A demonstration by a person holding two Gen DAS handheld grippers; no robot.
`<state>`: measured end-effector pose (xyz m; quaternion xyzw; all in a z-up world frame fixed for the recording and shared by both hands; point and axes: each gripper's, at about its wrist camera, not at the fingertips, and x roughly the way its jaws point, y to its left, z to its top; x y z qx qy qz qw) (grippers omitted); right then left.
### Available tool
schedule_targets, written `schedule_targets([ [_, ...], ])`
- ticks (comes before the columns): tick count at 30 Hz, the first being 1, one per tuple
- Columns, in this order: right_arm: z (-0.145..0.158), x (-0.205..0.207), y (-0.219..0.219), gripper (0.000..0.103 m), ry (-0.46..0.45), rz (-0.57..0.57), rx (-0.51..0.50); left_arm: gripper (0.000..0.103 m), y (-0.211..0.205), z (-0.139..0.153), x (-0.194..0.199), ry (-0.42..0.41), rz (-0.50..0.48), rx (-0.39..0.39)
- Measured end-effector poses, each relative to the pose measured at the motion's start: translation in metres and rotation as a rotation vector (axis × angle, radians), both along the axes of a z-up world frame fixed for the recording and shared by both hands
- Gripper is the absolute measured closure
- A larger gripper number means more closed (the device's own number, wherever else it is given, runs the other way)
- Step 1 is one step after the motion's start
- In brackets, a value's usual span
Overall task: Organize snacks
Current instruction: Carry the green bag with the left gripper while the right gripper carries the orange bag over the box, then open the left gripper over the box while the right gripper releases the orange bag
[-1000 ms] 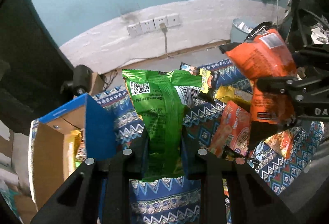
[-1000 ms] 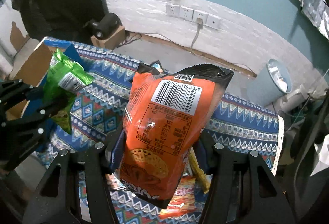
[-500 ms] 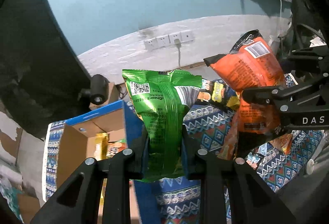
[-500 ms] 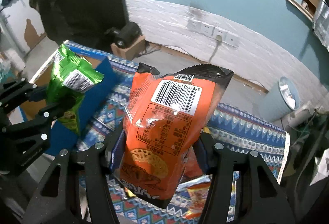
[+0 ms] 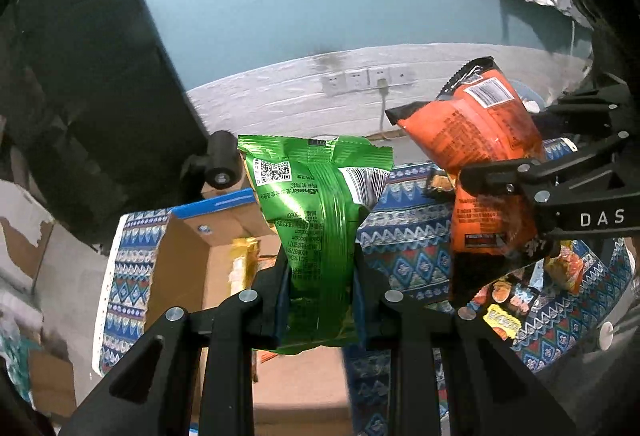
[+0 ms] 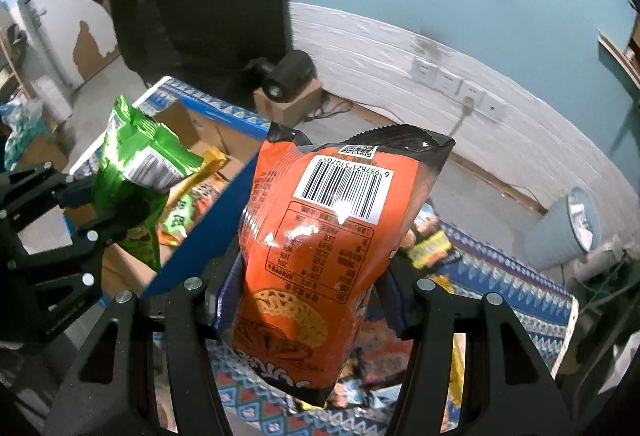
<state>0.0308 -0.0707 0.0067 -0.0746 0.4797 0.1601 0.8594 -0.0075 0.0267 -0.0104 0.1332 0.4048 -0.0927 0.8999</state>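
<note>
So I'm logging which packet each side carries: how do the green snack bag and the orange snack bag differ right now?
The glossy green snack bag is narrower, pinched flat in the left hand-held gripper; the orange snack bag with black ends is wider and puffier, filling the right hand-held gripper. The green one hangs over the open cardboard box, the orange one beside it. Both are held upright, back side showing.

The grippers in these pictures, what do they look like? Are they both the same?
Yes, they match. The left gripper and right gripper are matte black, with angular arms cut with triangle holes and dotted with round silver screws. Their fingers carry blue pads inside. From the left wrist view, white letters "DAS" show on the right gripper's side. No cables or sleeves are visible.
</note>
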Motion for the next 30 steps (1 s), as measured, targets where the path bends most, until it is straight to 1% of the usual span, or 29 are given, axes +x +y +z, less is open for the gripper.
schedule_targets([
  [10, 0.003, 0.018, 0.060, 0.045, 0.014, 0.088, 0.018, 0.077, 0.055, -0.002, 0.004, 0.013, 0.099, -0.027],
  [17, -0.003, 0.029, 0.101, 0.045, 0.033, 0.139, 0.022, 0.077, 0.093, -0.008, 0.011, 0.031, 0.168, -0.050],
  [23, -0.013, 0.036, 0.130, 0.045, 0.062, 0.173, 0.023, 0.077, 0.116, -0.016, 0.014, 0.056, 0.212, -0.061],
  [30, -0.026, 0.045, 0.151, 0.045, 0.105, 0.191, 0.035, 0.077, 0.131, -0.021, 0.013, 0.075, 0.244, -0.055],
])
